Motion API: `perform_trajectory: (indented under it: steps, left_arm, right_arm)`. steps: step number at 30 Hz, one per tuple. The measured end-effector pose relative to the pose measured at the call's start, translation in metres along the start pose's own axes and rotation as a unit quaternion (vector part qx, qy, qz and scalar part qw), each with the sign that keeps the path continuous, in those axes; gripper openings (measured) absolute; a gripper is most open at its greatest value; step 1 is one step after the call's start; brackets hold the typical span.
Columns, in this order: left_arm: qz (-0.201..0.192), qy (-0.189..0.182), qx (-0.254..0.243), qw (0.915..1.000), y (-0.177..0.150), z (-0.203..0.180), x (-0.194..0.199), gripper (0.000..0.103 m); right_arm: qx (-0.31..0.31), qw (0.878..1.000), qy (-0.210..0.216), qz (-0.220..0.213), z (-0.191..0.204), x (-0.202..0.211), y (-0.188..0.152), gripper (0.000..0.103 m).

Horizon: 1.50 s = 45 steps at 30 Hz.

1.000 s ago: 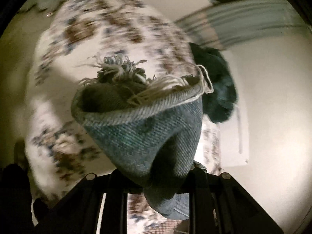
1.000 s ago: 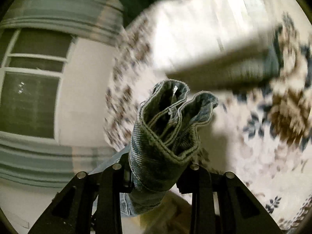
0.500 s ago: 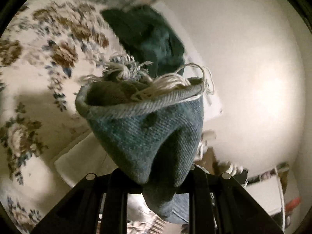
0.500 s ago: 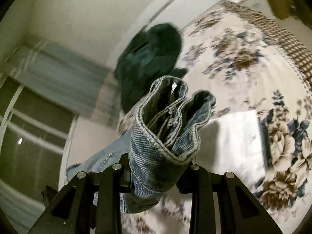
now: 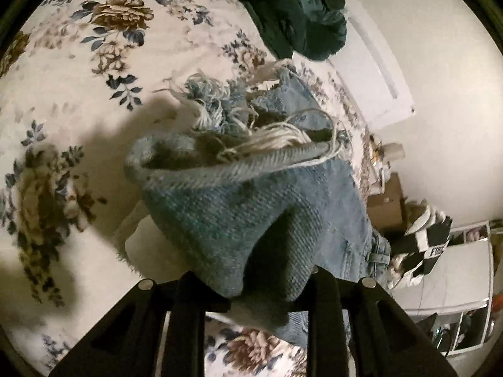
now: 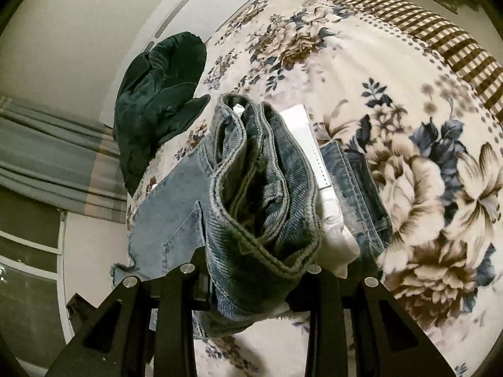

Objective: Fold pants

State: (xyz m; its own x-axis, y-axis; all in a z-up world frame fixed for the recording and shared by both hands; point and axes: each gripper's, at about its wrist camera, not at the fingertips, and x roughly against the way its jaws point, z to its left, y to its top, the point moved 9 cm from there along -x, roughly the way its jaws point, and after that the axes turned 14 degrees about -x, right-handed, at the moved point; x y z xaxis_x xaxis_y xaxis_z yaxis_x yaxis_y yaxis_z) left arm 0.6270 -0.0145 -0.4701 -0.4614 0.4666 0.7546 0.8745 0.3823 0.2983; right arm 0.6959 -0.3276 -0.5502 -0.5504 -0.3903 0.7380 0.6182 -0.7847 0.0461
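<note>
Gripping faded jeans (image 5: 251, 213): left tool (image 5: 251, 286) frayed hem, right tool (image 6: 251, 276) bunched waistband.

Light-blue jeans (image 5: 239, 207): frayed hem bunched between left gripper (image 5: 251, 286) fingers; waistband between right gripper (image 6: 251, 270) fingers.

Pants (image 5: 251, 207): showing as coarse woven blue denim, matt, fraying into pale loose threads at the hem.
Bedspread (image 6: 393, 100): appearing as soft matt floral cloth.
Dark green garment (image 6: 157, 94): looking plush, faintly sheening.
Left gripper (image 5: 251, 286), right gripper (image 6: 251, 270): presenting matt black plastic with bright metal screws.
</note>
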Motion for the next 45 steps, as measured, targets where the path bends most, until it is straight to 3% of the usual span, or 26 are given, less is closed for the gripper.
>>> perform_trajectory:
  steps: [1,4,6,8,12,16,20,32,45]
  left_arm:
    - [0.01,0.006,-0.002,0.9999,0.004,0.002,0.004,0.025]
    - [0.024,0.057,-0.05,0.9968,0.001,-0.01,0.024,0.045]
    - [0.021,0.088,-0.093,0.9916,0.001,-0.014,0.036,0.078]
    - [0.011,0.129,-0.142,0.9814,0.003,-0.018,0.05,0.089]
    - [0.0,0.189,-0.223,0.9564,0.006,-0.032,0.071,0.091]
    - [-0.009,0.228,-0.281,0.9322,0.006,-0.047,0.091,0.094]
    - [-0.022,0.243,-0.299,0.9225,0.008,-0.055,0.113,0.094]
    - [-0.09,0.262,-0.334,0.901,-0.022,-0.102,0.216,0.094]
    - [-0.15,0.245,-0.356,0.8893,-0.109,-0.151,0.35,0.094]
  right_arm:
    - [-0.006,1.0,-0.005,0.007,-0.003,0.002,-0.001,0.037]
    - [0.0,1.0,-0.029,0.01,-0.01,0.01,-0.005,0.049]
    - [0.025,0.998,-0.06,-0.001,-0.007,0.022,-0.008,0.054]
    - [0.053,0.994,-0.09,-0.017,-0.003,0.033,-0.012,0.064]
    - [0.144,0.971,-0.175,-0.072,0.015,0.065,-0.027,0.1]
    - [0.206,0.939,-0.244,-0.128,0.033,0.094,-0.041,0.102]
    - [0.225,0.925,-0.264,-0.157,0.046,0.123,-0.054,0.102]
    - [0.269,0.915,-0.225,-0.198,0.09,0.23,-0.115,0.102]
    - [0.319,0.9,-0.152,-0.257,0.116,0.416,-0.229,0.102]
